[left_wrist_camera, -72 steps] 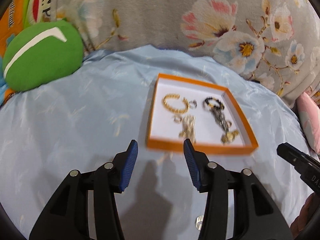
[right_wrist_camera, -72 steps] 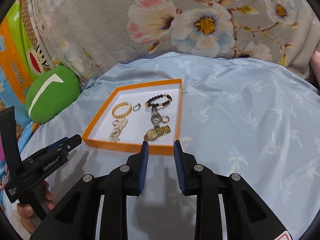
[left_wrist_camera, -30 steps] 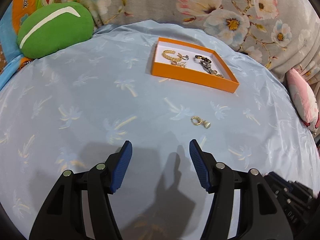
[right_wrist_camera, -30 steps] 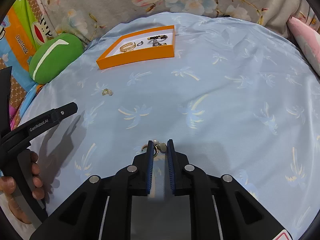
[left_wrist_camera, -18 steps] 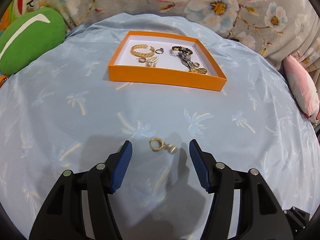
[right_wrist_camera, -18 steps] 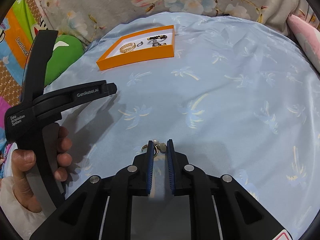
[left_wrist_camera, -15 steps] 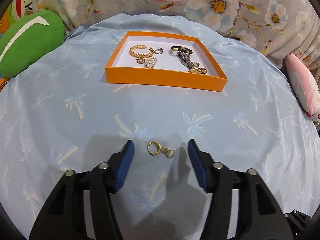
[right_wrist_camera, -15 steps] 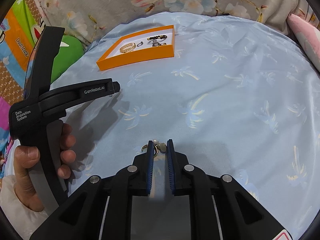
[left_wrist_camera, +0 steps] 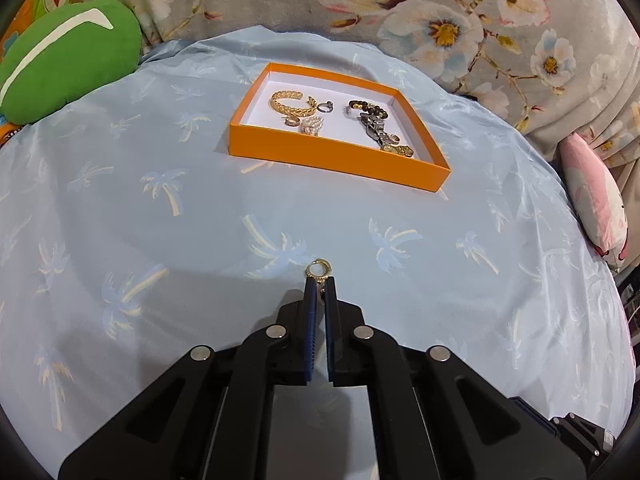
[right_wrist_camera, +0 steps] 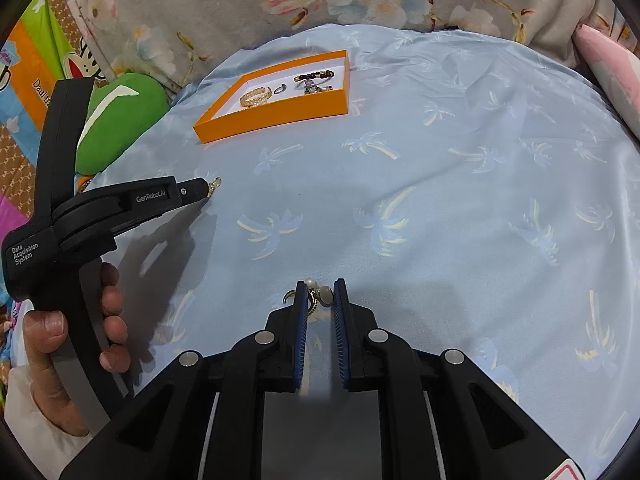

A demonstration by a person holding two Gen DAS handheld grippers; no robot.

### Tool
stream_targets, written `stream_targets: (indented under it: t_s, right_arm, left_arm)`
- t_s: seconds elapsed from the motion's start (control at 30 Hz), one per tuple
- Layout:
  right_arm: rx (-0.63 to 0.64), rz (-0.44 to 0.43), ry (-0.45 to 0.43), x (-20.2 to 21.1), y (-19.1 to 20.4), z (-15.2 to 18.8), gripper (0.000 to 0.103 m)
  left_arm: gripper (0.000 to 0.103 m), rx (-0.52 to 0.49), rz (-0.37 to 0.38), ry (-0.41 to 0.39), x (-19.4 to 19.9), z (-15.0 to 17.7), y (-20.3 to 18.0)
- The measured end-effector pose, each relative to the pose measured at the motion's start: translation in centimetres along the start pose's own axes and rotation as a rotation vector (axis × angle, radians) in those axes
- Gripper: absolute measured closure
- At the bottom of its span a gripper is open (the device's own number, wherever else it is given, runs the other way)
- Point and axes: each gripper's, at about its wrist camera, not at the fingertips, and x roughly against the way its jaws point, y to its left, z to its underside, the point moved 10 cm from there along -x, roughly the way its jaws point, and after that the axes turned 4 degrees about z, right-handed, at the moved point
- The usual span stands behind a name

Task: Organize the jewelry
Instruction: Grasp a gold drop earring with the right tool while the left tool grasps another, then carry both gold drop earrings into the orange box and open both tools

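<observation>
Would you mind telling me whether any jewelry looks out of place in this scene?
Yes, two pieces are outside the orange box. A gold hoop earring is pinched in the left gripper over the blue sheet, and a pearl earring sits between the right gripper fingers. The rest lies inside the box.

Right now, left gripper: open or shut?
Shut. The left gripper has its blue pads nearly together, pinching the gold hoop earring, whose ring sticks out past the tips.

Light-blue sheet point(left_wrist_camera: 160, 208): smooth satiny cloth w/ slight sheen. Orange box point(left_wrist_camera: 332, 154): matt card, white paper-like inside. Gold hoop earring point(left_wrist_camera: 317, 270): shiny metal. Green cushion point(left_wrist_camera: 68, 60), far left: soft matt plush. Gripper pads point(right_wrist_camera: 301, 336): ribbed blue, rubbery-looking.
</observation>
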Motion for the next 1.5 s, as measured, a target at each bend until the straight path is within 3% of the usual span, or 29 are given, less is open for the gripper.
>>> stream_targets:
  t_s: [0.33, 0.37, 1.03, 1.3, 1.5]
  right_arm:
    - [-0.007, -0.014, -0.019, 0.3, 0.1, -0.2, 0.093]
    - [-0.006, -0.019, -0.021, 0.4, 0.1, -0.2, 0.098]
    - [-0.007, -0.026, -0.071, 1.5, 0.4, -1.4, 0.099]
    - [0.018, -0.052, -0.116, 1.7, 1.3, -5.5, 0.099]
    - [0.063, -0.06, -0.157, 0.3, 2.6, -10.8, 0.099]
  left_arm:
    - [0.1, -0.025, -0.009, -0.043, 2.5, 1.1, 0.2]
    - [0.1, -0.029, -0.011, -0.047, 2.8, 1.2, 0.2]
    - [0.1, -0.007, 0.012, -0.071, 6.3, 2.9, 1.0]
    - [0.1, -0.02, 0.016, -0.086, 6.8, 1.0, 1.3]
    - [0.101, -0.055, 0.02, -0.124, 6.2, -3.0, 0.9]
